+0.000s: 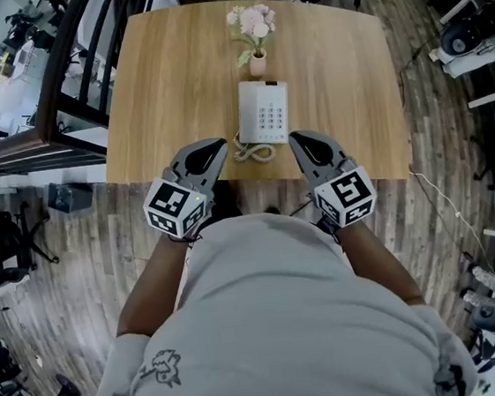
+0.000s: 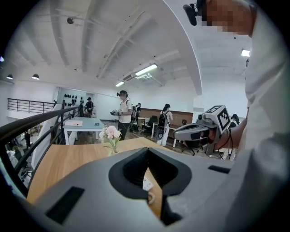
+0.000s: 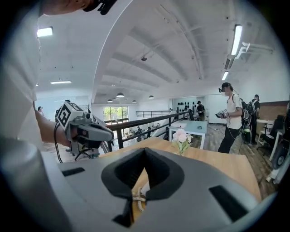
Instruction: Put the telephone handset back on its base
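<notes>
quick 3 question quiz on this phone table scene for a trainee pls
1. True or false: the right gripper is shut on the telephone.
2. What stands on the table just beyond the telephone? A) a mug B) a vase of flowers C) a lamp
3. Fill in near or far: as the person sees it, the coiled cord lies at the telephone's ___ end, between the left gripper and the right gripper.

Key: 1 false, its jaws are together on nothing, short of the telephone; 2 B; 3 near.
</notes>
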The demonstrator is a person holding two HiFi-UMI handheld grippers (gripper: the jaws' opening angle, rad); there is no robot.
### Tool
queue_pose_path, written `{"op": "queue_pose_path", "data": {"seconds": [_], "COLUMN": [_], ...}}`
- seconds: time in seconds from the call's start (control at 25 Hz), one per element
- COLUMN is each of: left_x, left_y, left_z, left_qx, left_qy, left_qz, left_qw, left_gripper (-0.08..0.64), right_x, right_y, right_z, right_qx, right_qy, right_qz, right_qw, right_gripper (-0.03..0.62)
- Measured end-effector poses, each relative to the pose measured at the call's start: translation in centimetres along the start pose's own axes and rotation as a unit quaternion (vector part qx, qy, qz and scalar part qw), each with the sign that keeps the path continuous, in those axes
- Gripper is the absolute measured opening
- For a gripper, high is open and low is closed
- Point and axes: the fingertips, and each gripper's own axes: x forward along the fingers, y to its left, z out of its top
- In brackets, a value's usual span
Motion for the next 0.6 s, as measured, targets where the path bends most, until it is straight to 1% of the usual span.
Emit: {"op": "queue_pose_path", "data": {"seconds": [0.16,0.36,0.48,0.6], "left_x": [-1.9,-4.4,-5.6,-6.8], "left_y": [-1.9,-2.9,-3.5,-4.0], "left_z": [0.0,0.4,0.9,1.2], "left_qx": [0.008,0.019,0.025,0.033], "left_qy": [-0.004,-0.014,-0.02,-0.029], "left_qz": [0.026,0.048,0.049,0.041], "left_qw": [0.9996,0.9986,0.9983,0.9982], "left_gripper": [0.006,0.006,0.006,0.006], "right_x": [-2.0,-3.6,-4.4,-4.9], "right_y": [0.7,2.3,3.3,4.4], "right_z": [0.0,0.2,0.5,1.0], "right_qx": [-0.003,0.004,0.002,-0.003], "right_qy": [-0.011,-0.024,-0.03,-0.039], "right_qz": [0.022,0.037,0.037,0.034], "right_qw": [1.0,0.999,0.999,0.999], "right_gripper": [0.005,0.005,0.005,0.005]}}
